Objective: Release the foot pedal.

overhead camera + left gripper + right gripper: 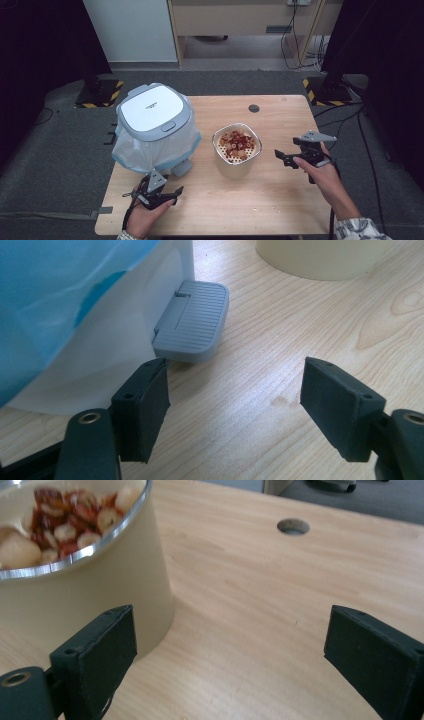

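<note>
Item 1, nearest: left hand-held gripper (176,195), at the front-left of the bench (280,210). Jaws stand wide with only bare wood between them; nothing held. The left gripper view has it aimed at the grey ribbed foot pedal (192,320) at the base of the bin, one pad just short of the pedal's near edge, not touching. Pedal not pressed, as far as can be judged.

Item 2: right hand-held gripper (284,157), at the right side of the bench, jaws also parted and empty. In the right gripper view the bowl's wall sits just beyond one pad; contact cannot be confirmed.

Item 3: cream bowl (236,162) with a metal rim, mid-bench, upright, holding food scraps (237,141), red and pale pieces. Still full; nothing tipped out.

Item 4: pedal bin (154,125), left rear of the bench, white-and-grey lid shut, a translucent bin liner (130,150) with a blue edge draped over its sides. Bin and bowl stand near each other, not touching.

Item 5, farthest: cable hole (254,108) in the bench top.

Status, judged: work appears to be emptying the bowl into the bin. Done: both grippers brought into approach. Left: press pedal to lift lid, grasp bowl, carry, tip, return.
</note>
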The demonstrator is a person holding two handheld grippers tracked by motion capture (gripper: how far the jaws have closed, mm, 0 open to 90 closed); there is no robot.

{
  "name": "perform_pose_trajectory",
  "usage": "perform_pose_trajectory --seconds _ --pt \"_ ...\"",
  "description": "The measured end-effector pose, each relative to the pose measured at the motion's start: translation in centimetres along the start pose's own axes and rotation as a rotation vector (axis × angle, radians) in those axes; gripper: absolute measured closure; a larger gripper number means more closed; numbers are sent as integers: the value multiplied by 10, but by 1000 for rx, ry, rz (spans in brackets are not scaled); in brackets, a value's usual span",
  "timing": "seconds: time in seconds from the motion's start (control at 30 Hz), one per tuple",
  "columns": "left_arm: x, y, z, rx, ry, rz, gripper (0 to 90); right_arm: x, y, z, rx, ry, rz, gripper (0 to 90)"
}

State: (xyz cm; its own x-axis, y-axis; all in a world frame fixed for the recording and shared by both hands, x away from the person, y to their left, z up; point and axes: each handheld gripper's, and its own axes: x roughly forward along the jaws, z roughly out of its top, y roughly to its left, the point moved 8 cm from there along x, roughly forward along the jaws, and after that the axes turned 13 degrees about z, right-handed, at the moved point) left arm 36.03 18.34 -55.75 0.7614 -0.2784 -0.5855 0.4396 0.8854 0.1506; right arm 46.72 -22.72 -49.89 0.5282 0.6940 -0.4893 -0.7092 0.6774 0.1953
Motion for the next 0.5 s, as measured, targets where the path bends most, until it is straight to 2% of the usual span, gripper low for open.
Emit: perform_pose_trajectory --seconds 0.07,0.17,0.27,0.37,0.5 --pt "-1 3 -3 16 11 4 259 2 1 -12 15 12 -1 69" --pt "-4 11 -6 -17 14 -5 256 6 1 -32 19 64 -11 62" --pt "-3 17 -12 -26 37 -6 244 11 1 -45 32 94 -15 61" --pt "0 19 -16 -18 61 -2 240 16 1 -57 37 131 -23 59" --pt "3 17 -20 0 91 -10 235 23 0 -68 70 154 -31 58"
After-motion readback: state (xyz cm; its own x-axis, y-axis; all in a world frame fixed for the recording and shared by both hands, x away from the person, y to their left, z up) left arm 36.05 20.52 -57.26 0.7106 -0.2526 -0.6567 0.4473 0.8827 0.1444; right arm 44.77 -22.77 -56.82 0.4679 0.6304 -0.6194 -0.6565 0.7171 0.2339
